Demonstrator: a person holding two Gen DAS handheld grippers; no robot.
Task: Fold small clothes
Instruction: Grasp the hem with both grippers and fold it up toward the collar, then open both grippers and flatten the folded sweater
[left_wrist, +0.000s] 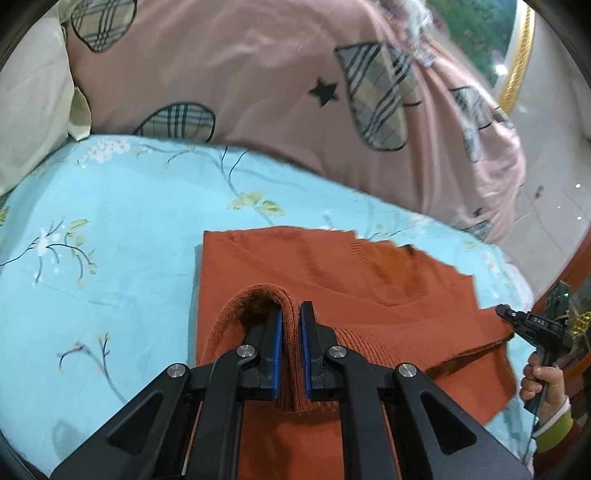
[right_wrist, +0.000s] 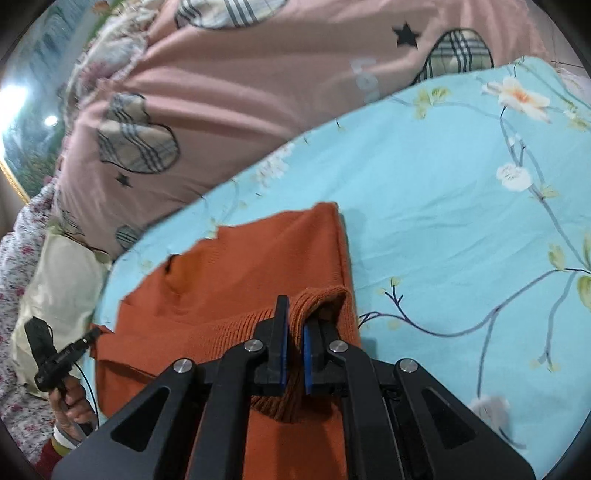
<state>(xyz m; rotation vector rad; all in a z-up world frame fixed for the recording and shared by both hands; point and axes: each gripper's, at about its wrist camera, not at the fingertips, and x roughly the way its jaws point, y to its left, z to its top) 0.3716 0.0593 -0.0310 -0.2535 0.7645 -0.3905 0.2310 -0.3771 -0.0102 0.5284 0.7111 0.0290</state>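
Both hand-held grippers are pinching the ribbed hem of a rust-orange knit garment on the bed.

At the lower centre of the left wrist view, the left hand-held gripper (left_wrist: 291, 314) is clamping its blue pads on a bunched fold of the ribbed hem (left_wrist: 258, 295); the right hand-held gripper (right_wrist: 293, 314) is doing the same at the lower centre of its own view. The orange garment (left_wrist: 332, 273) is lying partly folded across the middle of the frame on the light-blue floral bedsheet (left_wrist: 110, 206), with a pink quilt (left_wrist: 258, 74) heaped along the top. The knit is looking soft, light and limp, probably sagging between the two grips and stretching if pulled. The thick ribbed hem near each corner seems the soundest place to hold, being denser and less slippery than the body.
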